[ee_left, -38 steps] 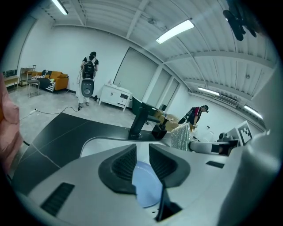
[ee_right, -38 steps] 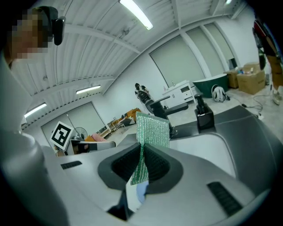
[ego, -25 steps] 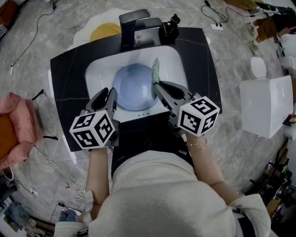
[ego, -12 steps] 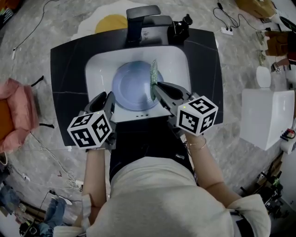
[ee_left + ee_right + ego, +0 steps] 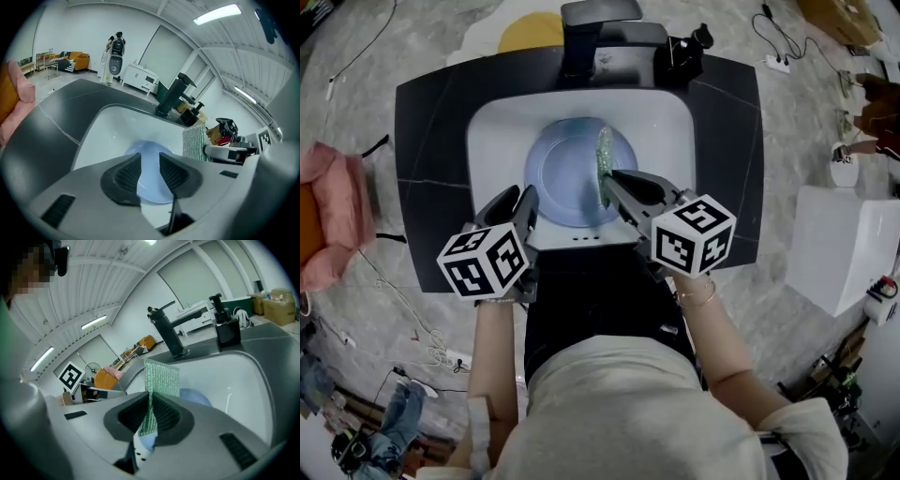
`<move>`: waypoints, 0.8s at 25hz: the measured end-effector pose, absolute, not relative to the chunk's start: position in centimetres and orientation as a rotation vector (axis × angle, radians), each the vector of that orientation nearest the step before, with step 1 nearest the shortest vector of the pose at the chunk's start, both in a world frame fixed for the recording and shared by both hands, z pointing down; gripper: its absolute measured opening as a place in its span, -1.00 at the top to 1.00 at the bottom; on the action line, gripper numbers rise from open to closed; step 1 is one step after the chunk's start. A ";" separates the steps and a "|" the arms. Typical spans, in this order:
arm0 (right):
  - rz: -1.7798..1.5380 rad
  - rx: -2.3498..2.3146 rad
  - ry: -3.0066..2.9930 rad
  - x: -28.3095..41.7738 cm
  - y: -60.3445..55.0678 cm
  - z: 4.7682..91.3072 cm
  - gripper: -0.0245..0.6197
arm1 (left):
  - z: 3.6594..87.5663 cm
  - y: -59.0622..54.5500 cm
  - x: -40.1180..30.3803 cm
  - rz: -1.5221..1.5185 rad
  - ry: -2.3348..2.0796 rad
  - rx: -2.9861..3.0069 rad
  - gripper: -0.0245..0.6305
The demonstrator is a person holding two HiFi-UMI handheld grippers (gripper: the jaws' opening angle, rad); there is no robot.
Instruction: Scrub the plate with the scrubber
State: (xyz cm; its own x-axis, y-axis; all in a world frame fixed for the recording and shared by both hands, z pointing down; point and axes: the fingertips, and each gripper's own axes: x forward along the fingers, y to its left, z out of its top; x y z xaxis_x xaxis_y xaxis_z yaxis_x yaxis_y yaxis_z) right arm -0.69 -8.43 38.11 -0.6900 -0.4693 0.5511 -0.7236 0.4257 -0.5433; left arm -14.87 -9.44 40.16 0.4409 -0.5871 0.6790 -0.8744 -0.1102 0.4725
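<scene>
Bright, even indoor light falls from long white ceiling strip lights (image 5: 220,13), leaving only soft shadows. The white ceramic sink basin (image 5: 492,141) shows faint glare. Both gripper views bend strongly at the edges and darken in the corners. The left gripper (image 5: 150,163) and right gripper (image 5: 151,403) look soft up close, yet the green mesh scrubber (image 5: 161,376) reads crisp.

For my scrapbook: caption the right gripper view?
Right gripper pinching a green mesh scrubber over a pale blue round plate.
</scene>
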 end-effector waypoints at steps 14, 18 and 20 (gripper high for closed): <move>1.120 0.897 -2.323 -1.2 -10.3 41.1 0.79 | 45.6 -13.1 -15.2 0.435 -1.278 1.716 0.57; 1.118 0.854 -2.317 -1.9 -10.8 41.9 0.79 | 47.7 -13.4 -15.3 0.508 -1.249 1.692 0.52; 1.116 0.834 -2.310 -2.0 -10.9 42.3 0.79 | 48.7 -13.5 -15.4 0.535 -1.263 1.668 0.51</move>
